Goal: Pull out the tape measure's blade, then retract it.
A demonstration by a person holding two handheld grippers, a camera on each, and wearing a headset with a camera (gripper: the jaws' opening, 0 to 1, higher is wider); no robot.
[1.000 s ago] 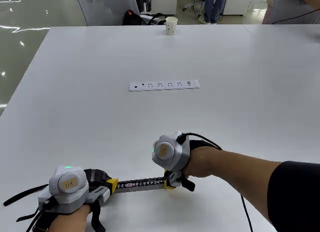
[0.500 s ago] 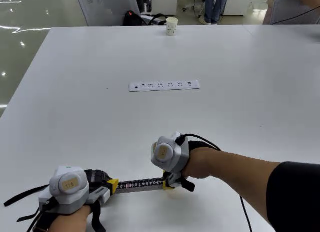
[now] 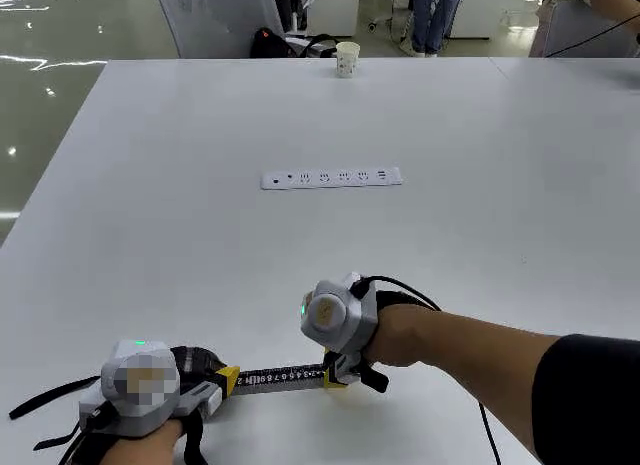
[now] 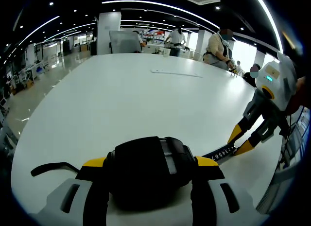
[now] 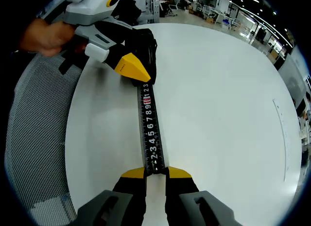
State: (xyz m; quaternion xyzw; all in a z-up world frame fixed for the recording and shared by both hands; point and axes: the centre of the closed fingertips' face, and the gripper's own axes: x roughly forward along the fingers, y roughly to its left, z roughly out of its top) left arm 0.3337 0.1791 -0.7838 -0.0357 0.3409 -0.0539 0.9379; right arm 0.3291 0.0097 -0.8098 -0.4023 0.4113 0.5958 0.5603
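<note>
The black tape measure case (image 4: 146, 167) sits between the yellow-tipped jaws of my left gripper (image 4: 150, 163), which is shut on it; the case (image 3: 197, 367) lies at the table's near left edge. Its blade (image 5: 150, 131) with printed numbers runs out flat over the table to my right gripper (image 5: 155, 173), whose jaws are shut on the blade's end. The blade (image 3: 280, 376) spans the short gap between the left gripper (image 3: 222, 378) and the right gripper (image 3: 335, 378). A black strap (image 4: 48, 167) trails from the case.
A white power strip (image 3: 331, 177) lies mid-table. A paper cup (image 3: 346, 58) stands at the far edge. The white table (image 3: 450, 235) has broad free room. A mesh chair (image 5: 34, 138) is beside the near edge. People stand in the background.
The visible blade between the grippers looks slightly shorter, the right gripper having shifted a little left toward the case. The head camera tilted a bit.
</note>
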